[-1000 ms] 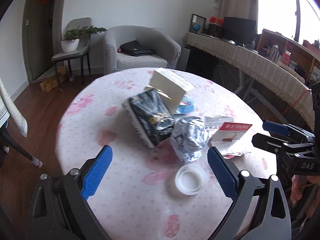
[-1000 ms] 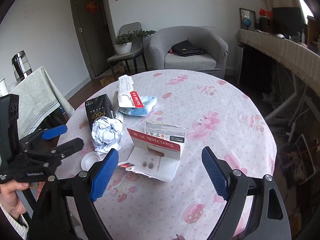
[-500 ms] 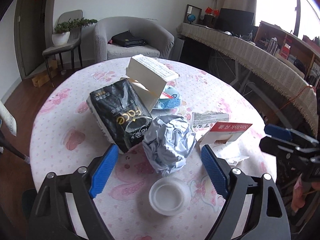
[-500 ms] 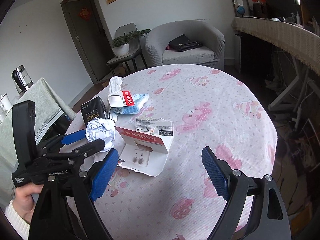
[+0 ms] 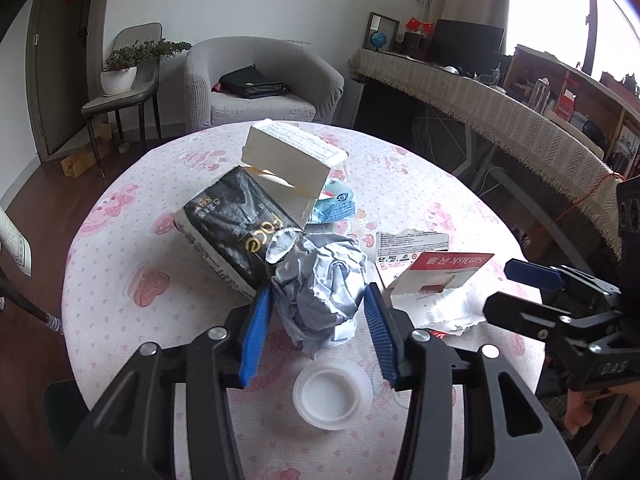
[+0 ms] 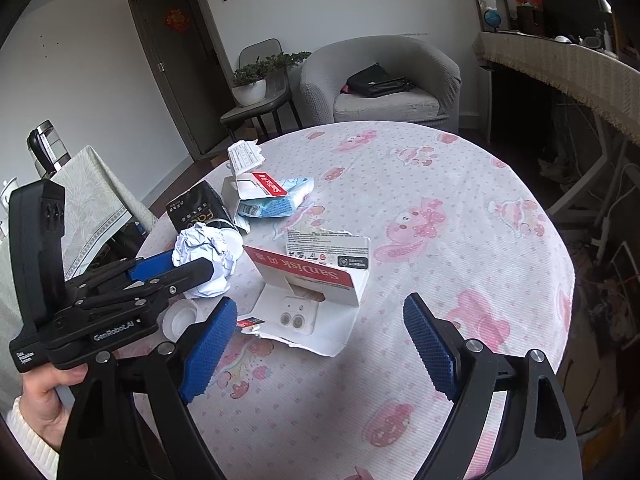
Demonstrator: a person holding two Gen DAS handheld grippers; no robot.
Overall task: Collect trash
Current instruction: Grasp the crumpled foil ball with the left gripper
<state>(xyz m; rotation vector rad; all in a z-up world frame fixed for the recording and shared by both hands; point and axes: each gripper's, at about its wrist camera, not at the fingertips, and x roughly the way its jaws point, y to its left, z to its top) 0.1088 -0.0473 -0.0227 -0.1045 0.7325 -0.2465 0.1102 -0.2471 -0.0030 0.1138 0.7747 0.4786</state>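
Note:
A crumpled ball of white paper (image 5: 320,280) lies on the round table, between the blue pads of my left gripper (image 5: 318,320), whose jaws have closed in against both sides of it. The ball also shows in the right wrist view (image 6: 206,254) with the left gripper (image 6: 176,270) around it. A white plastic lid (image 5: 332,394) lies just in front. A black "face" pack (image 5: 236,228), a white box (image 5: 292,162), a blue wrapper (image 5: 336,204) and torn red-and-white SanDisk packaging (image 6: 316,292) lie close by. My right gripper (image 6: 320,346) is open and empty above the SanDisk packaging.
The table wears a white cloth with pink prints (image 6: 460,208). A grey armchair (image 6: 380,80) and a chair with a potted plant (image 6: 256,84) stand beyond it. A long sideboard (image 5: 500,116) runs along the right. A cloth-covered stand with a kettle (image 6: 44,148) is at the left.
My left gripper moved forward over the lid and closed its jaws from wide open onto the crumpled paper ball. The right gripper drifted slightly and stayed open.

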